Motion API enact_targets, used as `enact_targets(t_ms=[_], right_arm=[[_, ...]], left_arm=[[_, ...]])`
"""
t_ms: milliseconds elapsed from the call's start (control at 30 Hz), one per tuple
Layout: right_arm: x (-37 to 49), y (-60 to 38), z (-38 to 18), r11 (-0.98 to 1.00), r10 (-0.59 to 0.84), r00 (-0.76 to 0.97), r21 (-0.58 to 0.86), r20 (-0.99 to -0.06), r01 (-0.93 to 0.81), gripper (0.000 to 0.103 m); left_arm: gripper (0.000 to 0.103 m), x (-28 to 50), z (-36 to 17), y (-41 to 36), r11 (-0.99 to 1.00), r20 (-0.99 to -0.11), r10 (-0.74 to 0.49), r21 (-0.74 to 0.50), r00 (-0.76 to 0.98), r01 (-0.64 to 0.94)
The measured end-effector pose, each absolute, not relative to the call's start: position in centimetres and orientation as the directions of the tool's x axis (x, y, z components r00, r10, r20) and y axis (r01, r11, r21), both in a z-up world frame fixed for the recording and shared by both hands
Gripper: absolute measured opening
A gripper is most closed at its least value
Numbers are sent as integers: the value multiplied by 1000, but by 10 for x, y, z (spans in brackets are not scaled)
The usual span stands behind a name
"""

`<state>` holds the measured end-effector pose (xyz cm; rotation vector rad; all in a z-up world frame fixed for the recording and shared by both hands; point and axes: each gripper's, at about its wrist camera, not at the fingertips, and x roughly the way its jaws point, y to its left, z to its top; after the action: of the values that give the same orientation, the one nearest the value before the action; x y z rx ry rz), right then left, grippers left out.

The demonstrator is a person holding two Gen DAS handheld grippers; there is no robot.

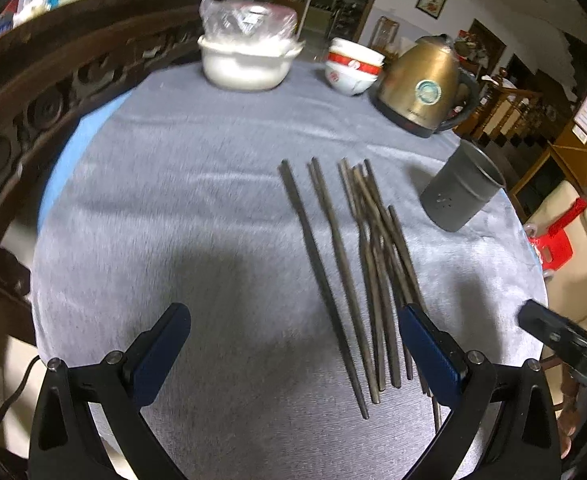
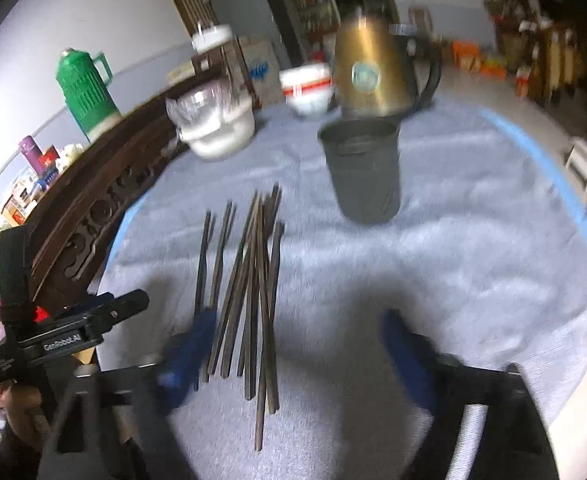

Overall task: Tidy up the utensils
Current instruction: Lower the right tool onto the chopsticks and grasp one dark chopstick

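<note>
Your left gripper (image 1: 293, 340) has its jaws spread wide with nothing between the pads; only grey cloth and the near ends of two chopsticks lie in the gap. Its right finger (image 1: 429, 344) overlaps the near ends of the bundle. Your right gripper (image 2: 297, 344) is blurred, jaws apart, pads pressing on nothing; the near ends of the chopsticks (image 2: 253, 300) lie on the cloth between them, the left pad just beside the left-hand sticks.

The chopsticks (image 1: 357, 272) lie loose on the desk (image 1: 173, 208): two single sticks to the left, a crossed bundle to the right, all running near to far. The dark holder cup (image 1: 459, 194) stands upright, far and right of the bundle, apart from it.

Along the far edge stand a white lidded pot (image 1: 245, 62), stacked red-banded bowls (image 1: 353, 66) and a brass-coloured kettle (image 1: 425, 84). A carved wooden rail (image 1: 53, 92) borders the left side; a green flask (image 2: 87, 88) stands beyond it.
</note>
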<state>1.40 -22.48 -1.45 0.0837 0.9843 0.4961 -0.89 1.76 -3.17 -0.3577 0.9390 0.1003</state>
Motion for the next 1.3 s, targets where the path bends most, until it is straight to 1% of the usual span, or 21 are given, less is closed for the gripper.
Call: enact_targets(t_ms=[33,167,233,267,367,400,433,567,600,633,833,967,1000,1100,1267,1300], right_arm=[[22,-220,-20,882,438,418,292,-796,-369,57],[46,-198,-29,856,462,337,313,-820,-412,53],[55,-180,-32,842,460,304,301,-835,-447,43],[60,-171,-35,833,463,282,304,-840,-462,39],[74,-148,-45,817,463,239,307,-854,-488,38],[80,-141,-48,814,461,226,308,-858,-492,36],[83,-136,-51,813,458,219,306,-862,-495,30],[99,-120,-69,824,414,195,276,-889,-494,17],[101,-121,-69,824,421,197,282,-886,-491,10],[103,-122,-70,823,425,185,292,-886,-487,8],[104,-149,-72,851,429,205,318,-880,-418,4],[102,-179,-76,858,461,196,379,-865,-346,5],[102,-183,-79,858,464,183,389,-867,-334,8],[101,-184,-83,867,437,153,371,-886,-333,9],[111,-173,-75,853,472,169,400,-865,-336,9],[115,-168,-74,852,472,169,399,-865,-338,15]], left_arm=[[103,-8,-34,20,933,-807,-76,-265,586,-243],[103,-5,-46,28,918,-820,-100,-295,564,-266],[103,-3,-51,32,914,-827,-105,-299,553,-275],[103,-2,-53,34,911,-830,-110,-304,547,-277],[103,0,-57,38,906,-837,-118,-311,534,-287],[103,1,-58,39,906,-839,-117,-309,532,-289],[103,1,-59,40,906,-841,-116,-307,529,-290],[103,5,-61,44,902,-846,-117,-309,520,-300],[103,7,-62,44,902,-848,-119,-310,516,-302],[103,9,-63,44,902,-850,-119,-309,513,-301],[103,20,-65,39,911,-857,-121,-296,500,-287],[103,28,-65,32,919,-862,-120,-283,492,-273],[103,29,-65,31,921,-864,-121,-281,488,-271],[103,36,-65,29,925,-874,-113,-266,473,-272],[103,50,-63,35,919,-894,-94,-247,439,-307],[103,52,-63,36,918,-896,-92,-245,434,-311]])
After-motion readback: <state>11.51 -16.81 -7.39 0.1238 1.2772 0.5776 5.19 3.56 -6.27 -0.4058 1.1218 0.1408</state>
